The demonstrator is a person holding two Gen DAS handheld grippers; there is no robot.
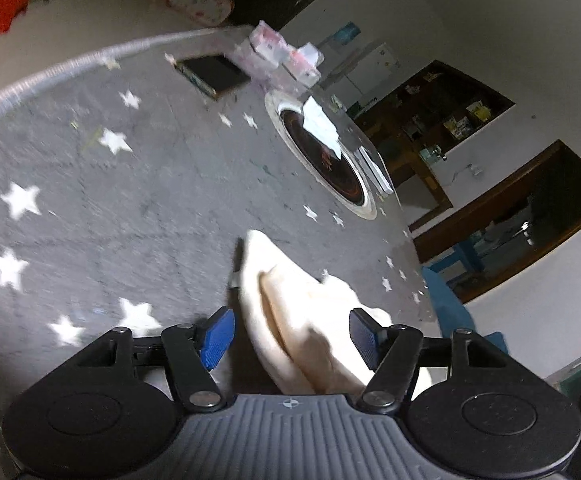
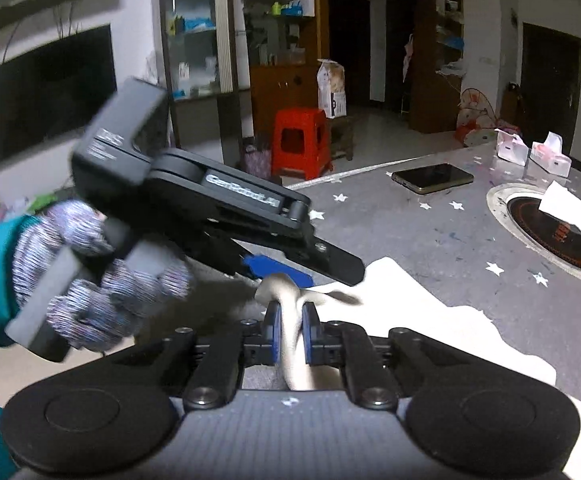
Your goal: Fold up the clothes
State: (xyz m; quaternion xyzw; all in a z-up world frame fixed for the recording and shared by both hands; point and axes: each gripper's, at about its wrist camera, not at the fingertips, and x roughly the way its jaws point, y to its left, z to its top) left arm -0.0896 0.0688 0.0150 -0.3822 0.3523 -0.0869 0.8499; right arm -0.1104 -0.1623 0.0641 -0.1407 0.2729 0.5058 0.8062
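Cream-white cloth garment [image 2: 430,320] lies on the grey star-patterned table cover [image 2: 430,236], on the near side of the round black induction cooktop [image 2: 558,236] set into the table. In the right wrist view we see its flat part run long from our near edge up and away toward the cooktop, ending in a square corner just short of it.

Our right gripper [image 2: 290,330] is clenched on a gathered fold of the garment; the fold stands up between the blue pads [image 2: 273,330] and curls over above them.

Our left gripper [image 1: 290,338] has its jaws spread wide, released, with blue pads [image 1: 218,338] on either side of the cloth. In the left wrist view we see a ridge of the garment run from between the fingers away toward the cooktop, narrowing to a rounded tip. We cannot tell whether the pads touch the fabric. In the right wrist view this gripper [image 2: 282,270] sits just above the pinched fold, held by a hand in a speckled knit glove [image 2: 90,280].

Beyond the cooktop lies a dark flat phone [image 2: 432,178].
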